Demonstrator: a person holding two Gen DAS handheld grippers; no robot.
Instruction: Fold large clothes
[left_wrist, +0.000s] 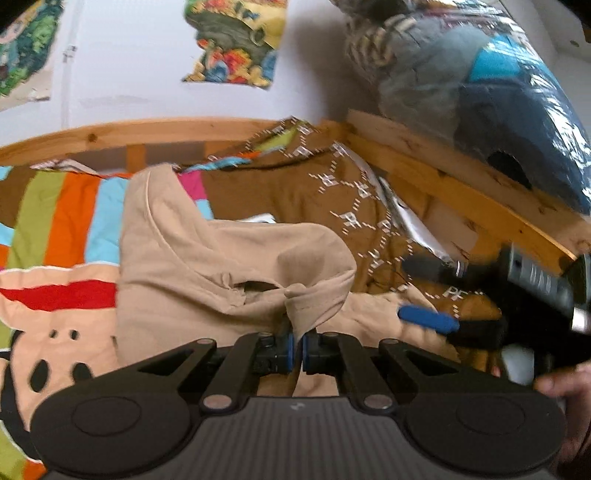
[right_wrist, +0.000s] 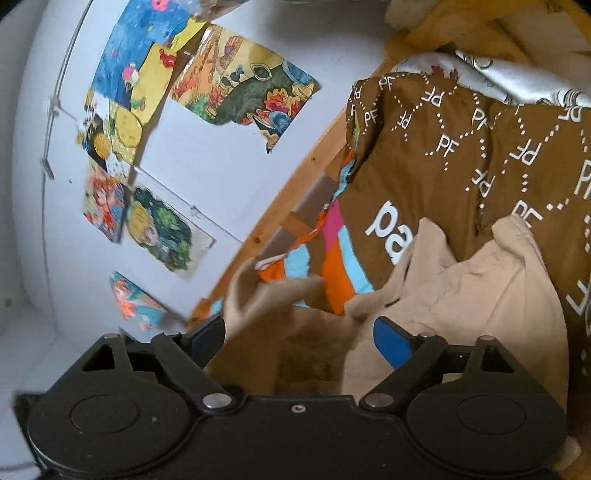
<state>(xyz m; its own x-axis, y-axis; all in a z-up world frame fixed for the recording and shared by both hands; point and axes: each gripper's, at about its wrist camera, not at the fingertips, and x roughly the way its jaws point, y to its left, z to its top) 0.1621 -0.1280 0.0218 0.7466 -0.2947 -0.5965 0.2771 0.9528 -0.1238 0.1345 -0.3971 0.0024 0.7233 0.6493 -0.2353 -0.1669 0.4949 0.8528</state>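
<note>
A beige garment (left_wrist: 207, 258), a large soft top with what looks like a hood or collar, lies rumpled on a bed covered by a bright striped cartoon-print duvet (left_wrist: 62, 221), with a brown quilt printed with white "PF" letters (left_wrist: 295, 192) behind it and a pine bed frame (left_wrist: 461, 184) along the wall. The left gripper (left_wrist: 298, 347) has its blue-padded jaws closed tight on a pinch of the garment's edge, and the cloth rises in a small peak straight out of the jaws. The bulk of the garment spreads ahead and to the left of that pinch. The right gripper (right_wrist: 299, 339) is wide open and holds nothing; beige fabric lies between and beyond its fingers, touching or just under them, too blurred to say which. In the left wrist view the right gripper's blue pad (left_wrist: 428, 318) shows just to the right of the pinched edge, low over the same cloth. Judging from this, the next move depends on the right gripper closing on fabric beside the left hold, so the edge can be stretched sideways between the two.
</note>
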